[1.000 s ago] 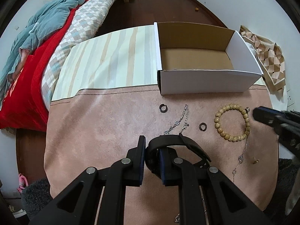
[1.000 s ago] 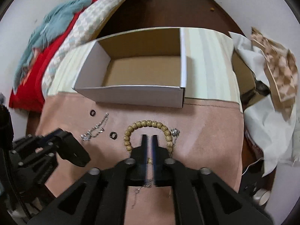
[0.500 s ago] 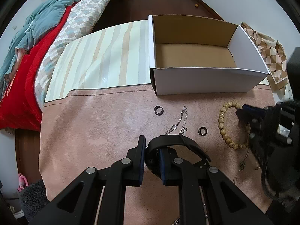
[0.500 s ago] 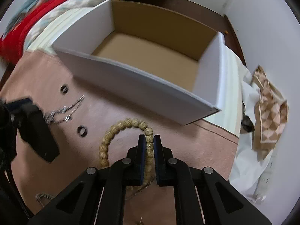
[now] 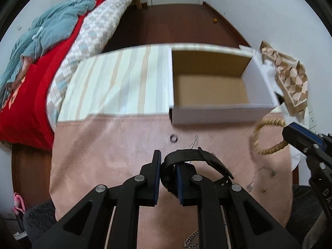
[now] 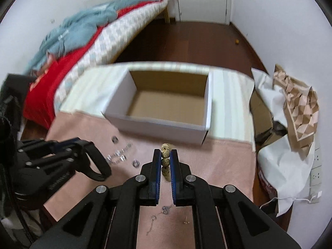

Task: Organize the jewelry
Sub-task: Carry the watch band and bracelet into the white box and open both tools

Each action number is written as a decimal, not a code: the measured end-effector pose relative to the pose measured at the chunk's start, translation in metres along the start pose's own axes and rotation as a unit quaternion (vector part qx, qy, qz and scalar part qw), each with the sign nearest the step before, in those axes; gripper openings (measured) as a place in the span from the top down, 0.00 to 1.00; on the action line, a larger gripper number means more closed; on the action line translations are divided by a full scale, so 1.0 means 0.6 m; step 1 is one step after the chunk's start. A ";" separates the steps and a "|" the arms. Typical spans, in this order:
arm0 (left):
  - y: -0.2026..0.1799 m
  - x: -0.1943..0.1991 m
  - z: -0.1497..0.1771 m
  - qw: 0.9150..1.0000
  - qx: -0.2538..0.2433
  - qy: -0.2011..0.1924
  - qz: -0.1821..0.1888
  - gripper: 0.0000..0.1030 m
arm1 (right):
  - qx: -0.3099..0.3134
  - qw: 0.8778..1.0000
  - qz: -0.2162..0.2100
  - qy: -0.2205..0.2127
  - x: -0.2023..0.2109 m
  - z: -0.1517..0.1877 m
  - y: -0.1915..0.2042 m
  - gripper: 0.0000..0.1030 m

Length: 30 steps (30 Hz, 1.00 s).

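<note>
My left gripper (image 5: 167,161) is shut on a black wristband (image 5: 186,152) and holds it above the pink mat (image 5: 103,145). My right gripper (image 6: 165,155) is shut on a wooden bead bracelet (image 6: 165,146), which hangs edge-on between its pads. In the left wrist view the bracelet (image 5: 267,137) dangles clear of the mat from the right gripper (image 5: 289,131). The open white cardboard box (image 6: 164,127) stands just beyond both grippers, with nothing inside. A silver chain (image 6: 120,155) and two small dark rings (image 6: 114,139) (image 6: 136,162) lie on the mat between the grippers.
A thin chain (image 6: 164,209) and a small earring (image 6: 186,222) lie on the mat near its front edge. A striped cloth (image 5: 116,83) covers the table's far half. A bed (image 5: 41,62) is at the left. White bags and patterned paper (image 6: 298,114) crowd the right.
The right gripper closed on the bead bracelet and lifted it off the mat. Both grippers rose. The left one kept its hold on the black wristband.
</note>
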<state>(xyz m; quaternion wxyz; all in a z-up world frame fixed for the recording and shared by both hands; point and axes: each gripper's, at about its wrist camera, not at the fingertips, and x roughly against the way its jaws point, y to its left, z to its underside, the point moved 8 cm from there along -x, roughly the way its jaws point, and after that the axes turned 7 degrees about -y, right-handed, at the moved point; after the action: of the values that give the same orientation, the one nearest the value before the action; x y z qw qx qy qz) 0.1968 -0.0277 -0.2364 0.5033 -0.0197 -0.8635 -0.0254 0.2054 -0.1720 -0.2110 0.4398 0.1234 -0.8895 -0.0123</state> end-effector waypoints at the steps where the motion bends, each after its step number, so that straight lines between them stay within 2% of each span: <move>1: -0.002 0.008 -0.009 1.000 -0.001 -0.006 0.001 0.90 | -0.003 1.000 -0.002 -0.008 0.013 -0.014 0.001 0.92; 7: -0.018 0.050 -0.102 0.999 -0.008 -0.049 0.015 0.90 | -0.016 0.999 -0.005 -0.048 0.058 -0.127 -0.005 0.92; 14: -0.034 0.036 -0.199 0.997 -0.026 -0.071 0.012 0.90 | -0.037 0.998 0.002 -0.053 0.014 -0.205 -0.039 0.92; 20: -0.047 -0.022 -0.225 0.998 -0.036 -0.047 0.020 0.90 | -0.061 0.998 -0.008 -0.022 -0.063 -0.210 -0.063 0.92; 30: -0.057 -0.114 -0.226 0.998 -0.007 0.022 0.061 0.89 | -0.098 0.993 -0.063 0.037 -0.156 -0.178 -0.067 0.92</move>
<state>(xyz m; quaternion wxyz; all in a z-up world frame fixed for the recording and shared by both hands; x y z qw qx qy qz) 0.3461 -0.0712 -0.2300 0.5226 -0.0757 -0.8492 -0.0009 0.3520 -0.1803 -0.2239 0.4810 0.1355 -0.8575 -0.1223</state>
